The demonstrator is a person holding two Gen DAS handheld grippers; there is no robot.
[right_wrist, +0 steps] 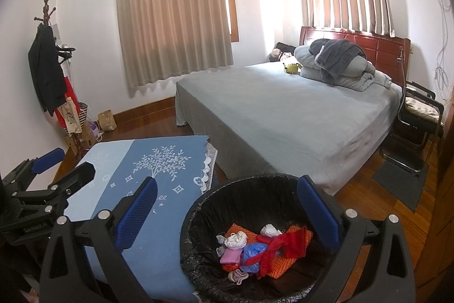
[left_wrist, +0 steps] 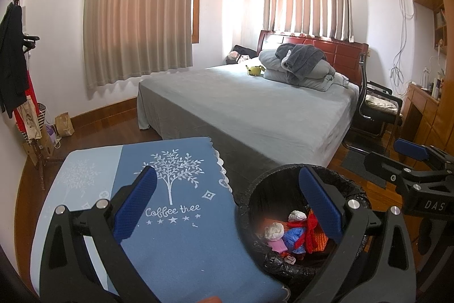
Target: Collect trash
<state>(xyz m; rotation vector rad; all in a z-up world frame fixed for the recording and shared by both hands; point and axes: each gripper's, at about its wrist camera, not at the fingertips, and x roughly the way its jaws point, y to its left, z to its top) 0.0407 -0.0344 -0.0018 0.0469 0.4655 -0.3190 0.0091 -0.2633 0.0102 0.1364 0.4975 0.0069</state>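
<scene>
A black-lined trash bin (right_wrist: 198, 215) stands on the floor beside a small table with a blue "Coffee tree" cloth (right_wrist: 170, 161). It holds trash: white crumpled paper (right_wrist: 235, 240), a blue bag (right_wrist: 254, 252), a red strip (right_wrist: 283, 242), an orange mat (right_wrist: 283, 260) and a pink piece (right_wrist: 229, 256). The bin also shows in the left wrist view (left_wrist: 247, 206). My right gripper (right_wrist: 227, 203) is open and empty above the bin's rim. My left gripper (left_wrist: 227, 195) is open and empty, spanning the cloth (left_wrist: 176, 232) and the bin.
A bed with a grey sheet (right_wrist: 283, 110) and folded bedding (right_wrist: 334, 64) fills the middle. A coat rack (right_wrist: 48, 61) stands at the left wall, a paper bag (right_wrist: 107, 119) beside it. A black chair (right_wrist: 420, 115) and a dark floor mat (right_wrist: 400, 183) are at the right.
</scene>
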